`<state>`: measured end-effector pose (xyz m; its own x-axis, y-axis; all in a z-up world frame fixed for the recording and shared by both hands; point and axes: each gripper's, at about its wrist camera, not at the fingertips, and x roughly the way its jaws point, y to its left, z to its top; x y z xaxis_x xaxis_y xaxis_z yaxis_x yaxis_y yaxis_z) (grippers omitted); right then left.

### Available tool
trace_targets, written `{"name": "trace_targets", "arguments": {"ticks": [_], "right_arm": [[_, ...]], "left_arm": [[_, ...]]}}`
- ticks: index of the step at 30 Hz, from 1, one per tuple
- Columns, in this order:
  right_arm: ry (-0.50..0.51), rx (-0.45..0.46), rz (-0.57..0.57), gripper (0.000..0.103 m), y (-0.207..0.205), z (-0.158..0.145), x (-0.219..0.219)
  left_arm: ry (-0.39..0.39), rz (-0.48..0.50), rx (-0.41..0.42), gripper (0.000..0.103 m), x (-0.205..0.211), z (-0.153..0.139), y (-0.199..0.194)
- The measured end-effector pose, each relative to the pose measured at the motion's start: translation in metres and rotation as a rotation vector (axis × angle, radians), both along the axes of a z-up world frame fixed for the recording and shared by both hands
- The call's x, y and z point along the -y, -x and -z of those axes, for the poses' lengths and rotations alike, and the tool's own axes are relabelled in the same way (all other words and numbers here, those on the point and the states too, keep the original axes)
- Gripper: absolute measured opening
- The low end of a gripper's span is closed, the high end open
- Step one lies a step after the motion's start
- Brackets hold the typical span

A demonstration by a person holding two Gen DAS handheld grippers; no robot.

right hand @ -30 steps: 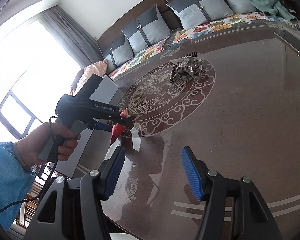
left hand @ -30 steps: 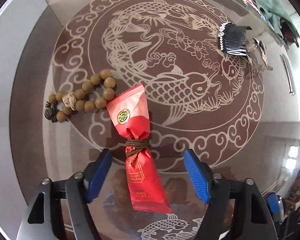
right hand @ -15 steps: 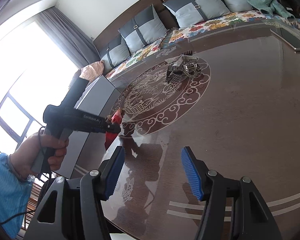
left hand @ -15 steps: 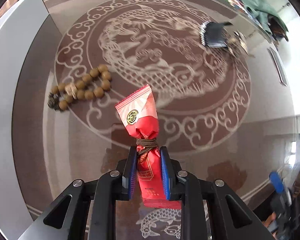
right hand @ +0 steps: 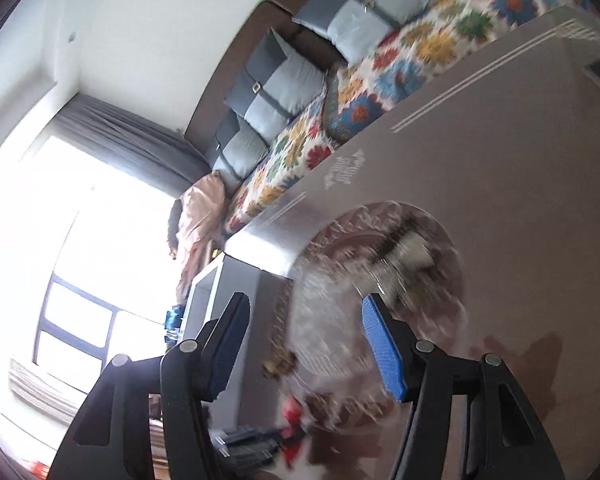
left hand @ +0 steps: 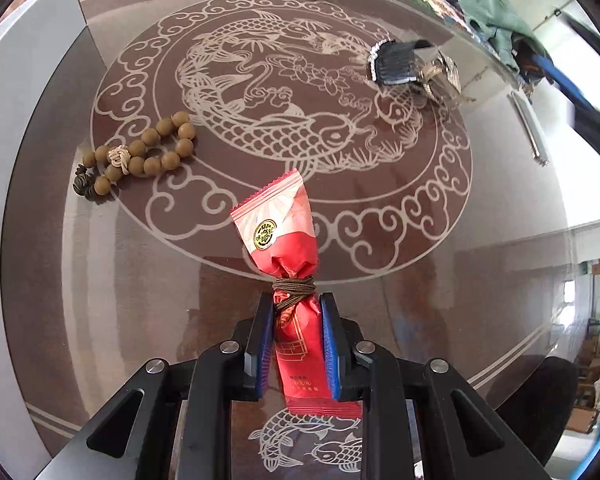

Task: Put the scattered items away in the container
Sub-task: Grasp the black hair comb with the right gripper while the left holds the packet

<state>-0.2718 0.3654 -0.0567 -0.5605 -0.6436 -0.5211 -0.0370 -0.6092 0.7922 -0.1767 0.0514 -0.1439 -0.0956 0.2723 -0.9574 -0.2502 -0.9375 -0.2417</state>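
Tongs in your left hand [left hand: 294,344] are clamped on the lower half of a red snack packet [left hand: 290,276], both blue pads pressing its sides just below the brown cord tied round its middle. You hold the packet tilted above the glossy brown table [left hand: 500,240], its crimped top over the edge of the carp medallion. A bead bracelet [left hand: 140,154] lies on the medallion's left rim, well apart from the packet; a dark comb [left hand: 394,64] and a metal hair clip [left hand: 440,78] sit touching at its far right. Your right tongs [right hand: 306,344] stand wide apart, gripping nothing, in a blurred view toward the sofa [right hand: 308,92] and window. A grey container [left hand: 24,92] shows at the table's left edge.
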Motion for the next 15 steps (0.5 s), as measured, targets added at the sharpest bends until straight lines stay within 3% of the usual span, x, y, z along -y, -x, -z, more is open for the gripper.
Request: {"name": "trace_targets", "arguments": {"ticks": [3, 6, 10, 15], "right_arm": [[0.006, 0.184, -0.038, 0.06, 0.066, 0.027, 0.004], [0.003, 0.299, -0.043, 0.06, 0.1, 0.057, 0.012], [0.031, 0.353, -0.043, 0.06, 0.119, 0.084, 0.026], [-0.106, 0.41, -0.036, 0.06, 0.135, 0.096, 0.042]], "left_arm": [[-0.02, -0.022, -0.002, 0.021, 0.012, 0.002, 0.005], [-0.023, -0.026, 0.002, 0.022, 0.019, 0.004, 0.008], [-0.023, -0.015, -0.002, 0.022, 0.026, -0.002, 0.011], [-0.046, -0.011, 0.004, 0.022, 0.02, -0.002, 0.016]]}}
